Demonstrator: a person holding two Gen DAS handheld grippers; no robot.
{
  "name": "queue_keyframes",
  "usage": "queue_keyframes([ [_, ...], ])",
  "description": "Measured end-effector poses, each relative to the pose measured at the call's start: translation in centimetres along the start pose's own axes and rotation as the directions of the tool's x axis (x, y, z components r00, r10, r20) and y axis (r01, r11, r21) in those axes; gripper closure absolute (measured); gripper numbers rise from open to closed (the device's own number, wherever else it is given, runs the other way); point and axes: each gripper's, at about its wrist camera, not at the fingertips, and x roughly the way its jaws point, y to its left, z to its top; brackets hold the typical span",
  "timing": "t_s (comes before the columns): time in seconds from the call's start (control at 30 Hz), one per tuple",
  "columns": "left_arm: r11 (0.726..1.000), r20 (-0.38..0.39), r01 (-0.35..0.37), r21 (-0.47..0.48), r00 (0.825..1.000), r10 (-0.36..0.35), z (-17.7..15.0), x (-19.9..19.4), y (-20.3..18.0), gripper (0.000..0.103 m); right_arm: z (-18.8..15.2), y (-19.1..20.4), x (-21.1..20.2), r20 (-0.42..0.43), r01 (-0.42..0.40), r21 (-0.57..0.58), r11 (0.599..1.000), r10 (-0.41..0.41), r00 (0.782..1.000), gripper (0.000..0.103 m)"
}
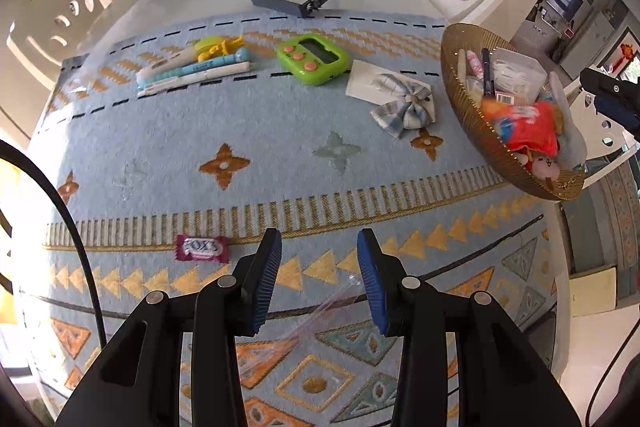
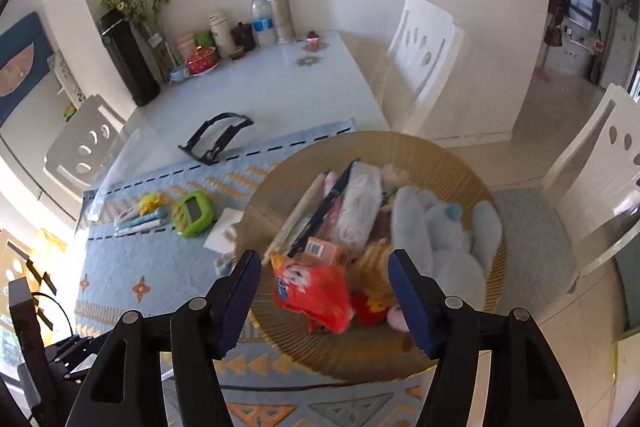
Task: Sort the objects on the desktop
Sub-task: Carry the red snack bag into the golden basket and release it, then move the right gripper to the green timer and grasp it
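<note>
Basket point(image 2: 460, 163) on blue patterned mat point(image 1: 248, 131)

basket point(image 2: 472, 343) contents blurred, hair bow point(image 2: 224, 263) half-hidden

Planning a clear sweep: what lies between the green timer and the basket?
In the left wrist view, a white card with a plaid fabric bow lies between the green timer and the basket.

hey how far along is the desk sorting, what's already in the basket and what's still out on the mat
Partly done. The basket already holds a red snack bag, a blue plush, a dark pen and other small items. Nothing is in hand: the right claw hangs open over the basket and the left claw is open above the mat. Still out: the pens, green timer, checked bow and Fox's candy.
</note>
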Motion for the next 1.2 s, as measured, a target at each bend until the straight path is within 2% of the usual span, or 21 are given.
queue_keyframes([
  [0.33, 1.0, -0.019, -0.013, -0.027, 1.0, 0.013, -1.1, 0.1, 5.0, 0.066, -1.5, 5.9, 0.7, -0.038, -0.054, -0.049, 0.997, 0.052, 0.998, 0.037],
  [0.6, 0.999, -0.008, -0.025, -0.03, 1.0, 0.024, 0.1, 0.7, 10.4, 0.066, -2.4, 12.4, 4.0, -0.102, -0.102, -0.107, 0.989, 0.091, 0.991, 0.037],
  [0.73, 1.0, 0.031, 0.01, 0.019, 0.999, -0.011, 2.1, 1.2, 12.9, 0.065, -1.8, 15.9, 6.7, -0.12, -0.114, -0.143, 0.983, 0.097, 0.988, 0.037],
  [0.87, 0.982, 0.043, 0.097, 0.163, 0.994, -0.105, 5.6, 2.4, 14.5, 0.062, -0.5, 18.2, 10.2, -0.134, -0.097, -0.176, 0.98, 0.074, 0.988, 0.037],
  [0.97, 0.963, 0.03, 0.093, 0.254, 0.994, -0.104, 8.1, 3.8, 15.0, 0.052, 0.4, 19.1, 14.0, -0.162, -0.071, -0.189, 0.979, 0.04, 0.986, 0.037],
  [1.03, 0.951, 0.03, 0.089, 0.295, 0.994, -0.102, 9.6, 4.7, 15.6, 0.051, 0.7, 19.2, 16.0, -0.185, -0.055, -0.183, 0.982, 0.02, 0.983, 0.037],
  [1.2, 0.954, 0.03, 0.096, 0.284, 0.994, -0.109, 12.5, 6.2, 17.5, 0.051, 1.1, 19.4, 19.8, -0.216, -0.015, -0.194, 0.981, -0.028, 0.976, 0.037],
])
